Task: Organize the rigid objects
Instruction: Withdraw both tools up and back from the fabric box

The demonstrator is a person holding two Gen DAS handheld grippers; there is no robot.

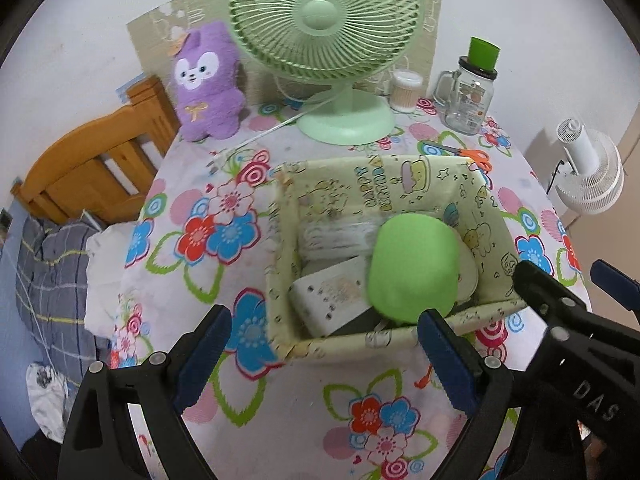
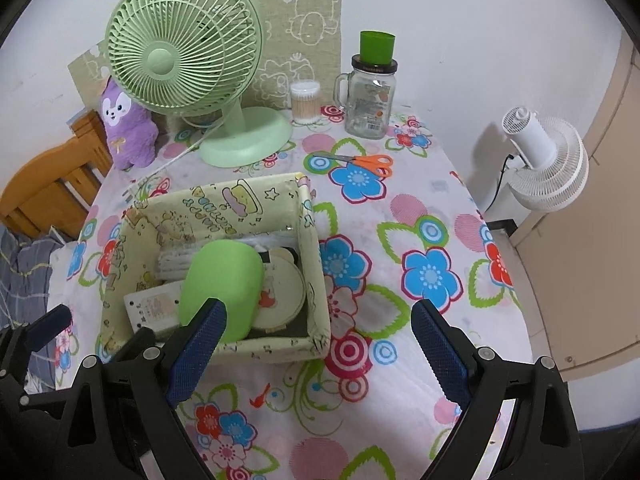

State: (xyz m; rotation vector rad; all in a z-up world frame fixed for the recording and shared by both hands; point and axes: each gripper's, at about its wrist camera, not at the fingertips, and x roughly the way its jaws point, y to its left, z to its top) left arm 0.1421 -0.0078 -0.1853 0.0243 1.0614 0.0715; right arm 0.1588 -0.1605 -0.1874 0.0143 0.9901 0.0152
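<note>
A pale yellow printed fabric box sits mid-table. Inside it a light green cup lies on its side, over a white power strip, a round cream disc and a white coiled bundle. Orange-handled scissors lie on the cloth behind the box. My left gripper hangs open above the box's near rim, holding nothing. My right gripper is open too, by the box's near right corner, with only tablecloth between its fingers.
At the back stand a green desk fan, a purple plush, a cotton-swab tub and a glass mug jar topped by a green cup. A white fan stands off the table's right edge, a wooden bed frame off its left.
</note>
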